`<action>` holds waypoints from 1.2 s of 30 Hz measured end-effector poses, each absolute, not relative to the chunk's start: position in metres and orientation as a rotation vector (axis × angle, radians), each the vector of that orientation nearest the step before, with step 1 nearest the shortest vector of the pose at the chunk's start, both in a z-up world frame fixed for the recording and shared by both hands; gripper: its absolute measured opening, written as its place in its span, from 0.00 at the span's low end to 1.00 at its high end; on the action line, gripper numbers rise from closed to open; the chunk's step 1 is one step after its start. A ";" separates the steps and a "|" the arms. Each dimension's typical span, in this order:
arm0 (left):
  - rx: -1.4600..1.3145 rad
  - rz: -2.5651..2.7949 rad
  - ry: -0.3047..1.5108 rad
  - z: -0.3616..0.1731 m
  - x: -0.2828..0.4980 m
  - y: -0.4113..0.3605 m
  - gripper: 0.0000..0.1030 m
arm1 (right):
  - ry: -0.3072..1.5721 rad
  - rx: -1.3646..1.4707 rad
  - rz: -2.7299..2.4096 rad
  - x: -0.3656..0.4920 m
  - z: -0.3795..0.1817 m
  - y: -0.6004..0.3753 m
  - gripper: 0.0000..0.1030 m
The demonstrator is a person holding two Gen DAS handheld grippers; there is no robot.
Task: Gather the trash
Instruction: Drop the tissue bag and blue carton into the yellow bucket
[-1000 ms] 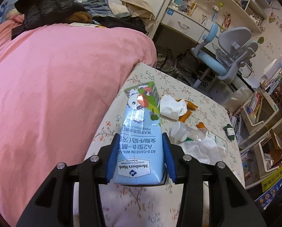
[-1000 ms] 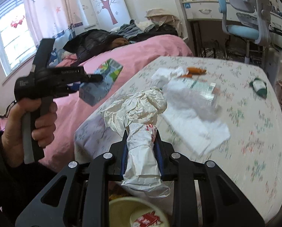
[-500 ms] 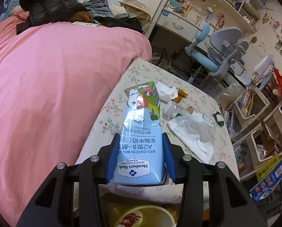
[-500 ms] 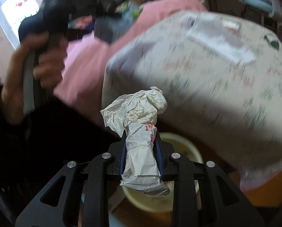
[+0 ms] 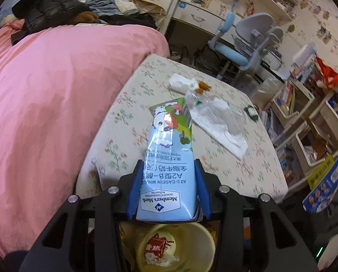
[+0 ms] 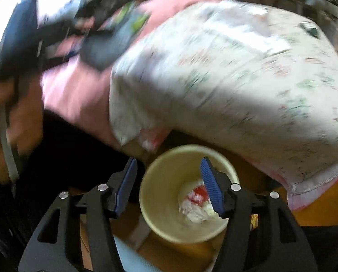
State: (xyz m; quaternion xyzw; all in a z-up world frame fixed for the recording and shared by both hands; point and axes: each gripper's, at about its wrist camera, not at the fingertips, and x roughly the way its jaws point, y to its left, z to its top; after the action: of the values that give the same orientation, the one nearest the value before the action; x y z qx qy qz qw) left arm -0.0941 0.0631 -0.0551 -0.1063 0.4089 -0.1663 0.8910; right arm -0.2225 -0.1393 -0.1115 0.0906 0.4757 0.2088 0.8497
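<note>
I am clamping a blue milk carton point(image 5: 169, 172) in my left gripper point(image 5: 169, 190), holding it just above the yellow bin point(image 5: 205, 240) by the table point(image 5: 128, 104). My right gripper point(image 6: 169, 185) is opening over the same bin point(image 6: 160, 204), nothing between its jaws; crumpled red-and-white paper point(image 6: 195, 200) is lying inside. A tissue point(image 5: 180, 82) and bottle point(image 5: 200, 104) are sitting on the table beyond.

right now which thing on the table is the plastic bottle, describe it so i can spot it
Start at the table with the floral cloth beside the pink bed. Near its far middle, past the blue milk carton, lies a clear, crushed plastic bottle on a white tissue. It alone is see-through, capped end toward the orange peel.
</note>
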 end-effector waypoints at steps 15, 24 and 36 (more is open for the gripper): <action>0.040 -0.549 1.168 -0.112 -0.183 0.002 0.43 | 0.749 0.372 0.286 -0.222 -0.069 -0.196 0.65; 0.012 -0.461 1.023 -0.092 -0.179 0.015 0.68 | 0.749 0.369 0.272 -0.226 -0.070 -0.199 0.66; -0.134 -0.217 0.700 -0.020 -0.104 0.052 0.87 | 0.734 0.331 0.248 -0.226 -0.074 -0.193 0.66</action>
State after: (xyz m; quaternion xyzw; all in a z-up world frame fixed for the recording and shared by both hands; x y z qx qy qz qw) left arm -0.1036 0.0522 -0.0200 -0.0656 0.3418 -0.1059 0.9315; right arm -0.2265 -0.1932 -0.0737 0.1608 0.3564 0.1203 0.9125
